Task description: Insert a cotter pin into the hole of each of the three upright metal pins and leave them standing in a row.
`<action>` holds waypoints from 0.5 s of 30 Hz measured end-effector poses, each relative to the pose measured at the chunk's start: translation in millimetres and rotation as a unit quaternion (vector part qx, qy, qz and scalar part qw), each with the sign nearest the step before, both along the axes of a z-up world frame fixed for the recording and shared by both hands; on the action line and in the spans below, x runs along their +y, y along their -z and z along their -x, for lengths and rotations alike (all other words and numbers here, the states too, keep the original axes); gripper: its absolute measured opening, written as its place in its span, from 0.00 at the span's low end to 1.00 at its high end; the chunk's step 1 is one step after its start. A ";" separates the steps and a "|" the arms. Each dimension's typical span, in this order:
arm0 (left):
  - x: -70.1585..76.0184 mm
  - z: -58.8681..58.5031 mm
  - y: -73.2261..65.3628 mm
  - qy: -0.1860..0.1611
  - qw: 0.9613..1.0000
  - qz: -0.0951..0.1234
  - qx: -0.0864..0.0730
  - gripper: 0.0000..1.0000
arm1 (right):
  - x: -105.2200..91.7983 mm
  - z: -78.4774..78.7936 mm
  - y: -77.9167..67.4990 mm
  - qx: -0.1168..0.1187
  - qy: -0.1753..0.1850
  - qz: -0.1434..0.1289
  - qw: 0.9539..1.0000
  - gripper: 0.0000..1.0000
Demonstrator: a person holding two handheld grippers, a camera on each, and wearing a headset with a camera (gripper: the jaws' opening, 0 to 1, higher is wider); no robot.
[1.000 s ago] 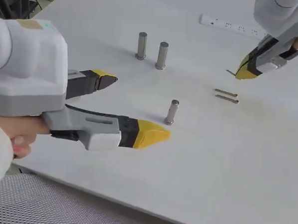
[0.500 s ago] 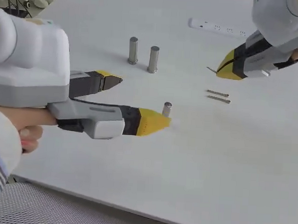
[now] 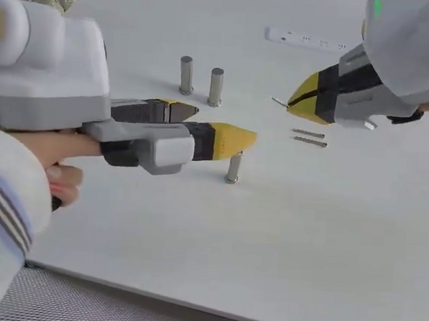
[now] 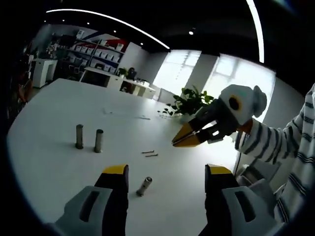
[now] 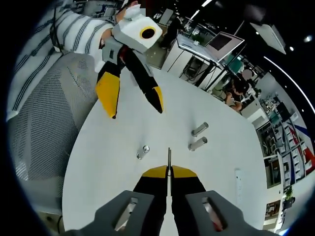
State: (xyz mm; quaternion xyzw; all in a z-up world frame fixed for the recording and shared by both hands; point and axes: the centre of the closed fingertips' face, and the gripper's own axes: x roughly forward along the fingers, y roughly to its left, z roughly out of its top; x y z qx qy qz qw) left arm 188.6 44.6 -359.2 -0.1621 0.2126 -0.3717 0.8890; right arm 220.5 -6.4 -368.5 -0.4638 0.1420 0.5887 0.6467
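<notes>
Left gripper point(image 3: 222, 125) hovers closest to the person, low over the white table point(image 3: 303, 244), with its yellow-tipped jaws spread wide. In its own view the near metal pin point(image 4: 144, 186) shows in the gap between the two jaws, closer to the left one. This pin point(image 3: 233, 167) stands upright on the table, its long axis vertical. In the head view one yellow jaw tip overlaps its top. From the right gripper view the pin point(image 5: 142, 152) stands clear of both jaw tips, so I cannot tell whether they touch.

Further off on the right, the right gripper point(image 3: 293, 106) is held above the table with its jaws pressed together on a cotter pin point(image 3: 279, 102). The cotter pin's long axis runs straight on from the jaws point(image 5: 169, 160), and its free end points forward, toward the left gripper and the row of pins.

Just below and beyond that gripper, two spare cotter pins point(image 3: 309, 134) point(image 3: 310, 142) lie flat on the table. They are side by side and parallel, with their long axes running left to right in the head view.

Further back stand the two far metal pins point(image 3: 186, 75) point(image 3: 216, 86), both upright, close beside each other and well apart from the near one. A white power strip point(image 3: 303, 41) lies at the far edge.
</notes>
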 end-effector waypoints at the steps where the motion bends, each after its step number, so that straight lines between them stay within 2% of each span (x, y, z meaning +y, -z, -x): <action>1: -0.9 -0.5 0.9 0.000 1.000 0.000 0.002 0.59 | 0.5 1.5 0.0 0.001 -0.001 -0.001 1.000 0.00; 4: -5.1 0.0 2.7 0.005 1.000 0.002 0.009 0.52 | 3.4 8.6 0.3 -0.007 -0.008 -0.005 1.000 0.00; 8: -18.6 3.9 0.4 0.012 1.000 0.018 0.017 0.44 | 8.5 17.0 -1.2 -0.020 -0.013 -0.013 1.000 0.00; 9: -20.6 3.3 -0.8 0.011 1.000 0.021 0.013 0.41 | 10.2 17.7 -1.8 -0.033 -0.015 -0.013 0.999 0.00; 11: -22.7 -0.3 -5.6 0.003 1.000 0.030 0.000 0.35 | 12.4 21.0 -1.8 -0.040 -0.016 -0.014 0.999 0.00; 15: -27.1 -2.9 -8.4 0.002 0.999 0.045 0.005 0.25 | 16.1 24.2 -2.7 -0.047 -0.014 -0.021 0.999 0.00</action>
